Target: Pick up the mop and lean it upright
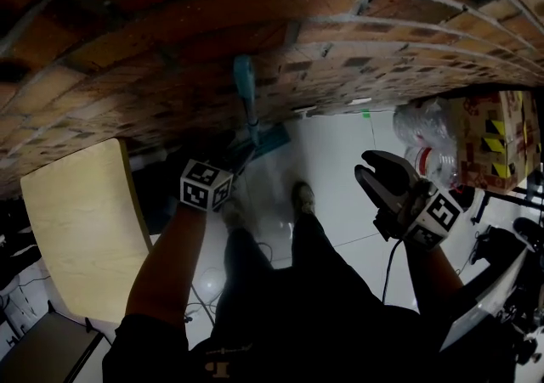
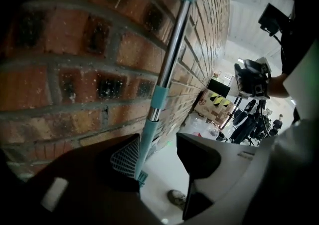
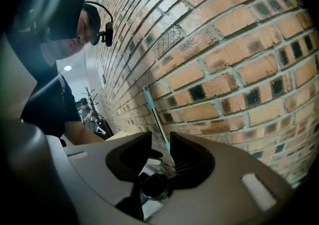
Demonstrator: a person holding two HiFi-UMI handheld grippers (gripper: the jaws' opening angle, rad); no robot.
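Observation:
The mop stands nearly upright against the brick wall [image 1: 170, 42], its teal and chrome handle [image 1: 247, 97] rising from a teal head [image 1: 272, 140] on the white floor. In the left gripper view the mop handle [image 2: 169, 64] runs down right beside the left jaw's ribbed pad [image 2: 124, 156], while the other jaw stands well apart from it. My left gripper [image 2: 158, 144] is open, its marker cube [image 1: 204, 184] low by the mop. My right gripper [image 1: 367, 167] hangs off to the right, open and empty, and sees the mop [image 3: 154, 114] far off.
A pale wooden board [image 1: 85, 220] lies at the left beside the wall. Clear plastic bags [image 1: 425, 126] and a cardboard box with yellow-black tape [image 1: 493, 139] sit at the right. The person's shoe [image 1: 303, 197] stands on the white floor near the mop. Dark equipment crowds the far right.

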